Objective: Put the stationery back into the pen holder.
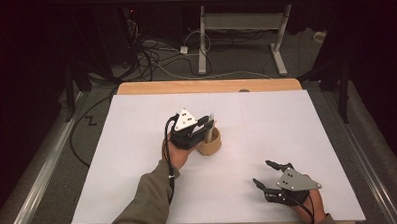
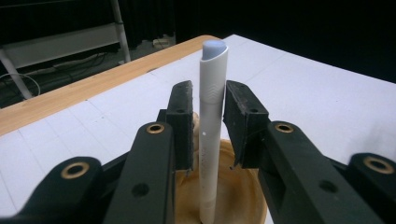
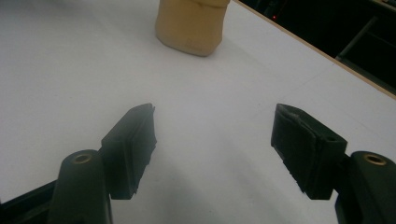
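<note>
A white pen (image 2: 212,121) with a pale blue cap stands upright in a small tan cup (image 2: 243,196) near the middle of the white sheet. My left gripper (image 2: 208,100) straddles the pen's upper half, and a thin gap shows between each pad and the barrel. From above, the left gripper (image 1: 208,123) reaches over the cup (image 1: 210,145), with the pen (image 1: 211,116) poking up between its jaws. My right gripper (image 1: 262,172) rests low at the front right, open and holding nothing. In the right gripper view its jaws (image 3: 212,135) spread wide over bare sheet, with the cup (image 3: 191,23) farther off.
The white sheet (image 1: 267,119) covers a wooden table whose far edge (image 1: 205,85) shows beyond it. Behind the table stand a desk frame (image 1: 239,35) and loose cables (image 1: 154,58) on the floor. A dark rail (image 1: 43,167) runs along the left side.
</note>
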{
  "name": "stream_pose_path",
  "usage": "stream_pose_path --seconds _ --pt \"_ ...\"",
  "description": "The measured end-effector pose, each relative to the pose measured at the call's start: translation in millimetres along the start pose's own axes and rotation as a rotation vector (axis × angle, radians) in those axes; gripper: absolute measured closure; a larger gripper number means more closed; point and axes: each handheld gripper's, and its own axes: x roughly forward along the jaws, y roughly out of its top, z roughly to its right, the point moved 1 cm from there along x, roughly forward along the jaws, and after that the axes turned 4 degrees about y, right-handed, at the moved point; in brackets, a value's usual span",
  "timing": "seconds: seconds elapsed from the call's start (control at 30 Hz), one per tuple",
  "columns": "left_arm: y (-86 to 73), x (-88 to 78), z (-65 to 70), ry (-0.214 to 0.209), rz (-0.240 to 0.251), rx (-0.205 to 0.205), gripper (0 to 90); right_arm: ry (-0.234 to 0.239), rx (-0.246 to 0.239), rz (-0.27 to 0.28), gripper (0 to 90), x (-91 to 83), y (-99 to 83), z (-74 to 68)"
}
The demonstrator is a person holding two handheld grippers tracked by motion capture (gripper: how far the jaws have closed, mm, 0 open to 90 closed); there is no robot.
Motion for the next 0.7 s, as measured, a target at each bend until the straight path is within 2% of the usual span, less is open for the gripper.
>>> stream_pose_path --seconds 0.2,0.33,0.37,0.53,0.6,0.7 --pt "-0.1 -0.8 -1.5 0.007 0.000 -0.001 65.1 -0.001 -0.001 0.000 30.6 0.0 -0.1 0.0" --pt "1.2 -3.4 -2.3 0.022 0.005 0.003 62.1 0.000 -0.002 0.001 30.7 0.1 -0.1 -0.1" --pt "1.6 -3.9 -2.4 0.027 0.006 0.007 58.8 0.000 -0.002 0.001 30.6 0.1 -0.1 -0.1" --pt "3.7 -9.0 -1.5 0.048 0.022 0.015 56.3 0.002 -0.005 -0.001 30.7 0.5 -0.2 -0.3" --pt "4.4 -10.7 -1.0 0.056 0.019 0.026 51.9 0.002 -0.005 -0.002 30.7 0.6 -0.2 -0.5" --pt "4.6 -12.8 -0.1 0.056 0.014 0.044 51.9 0.001 -0.004 -0.003 30.6 0.6 -0.2 -0.7"
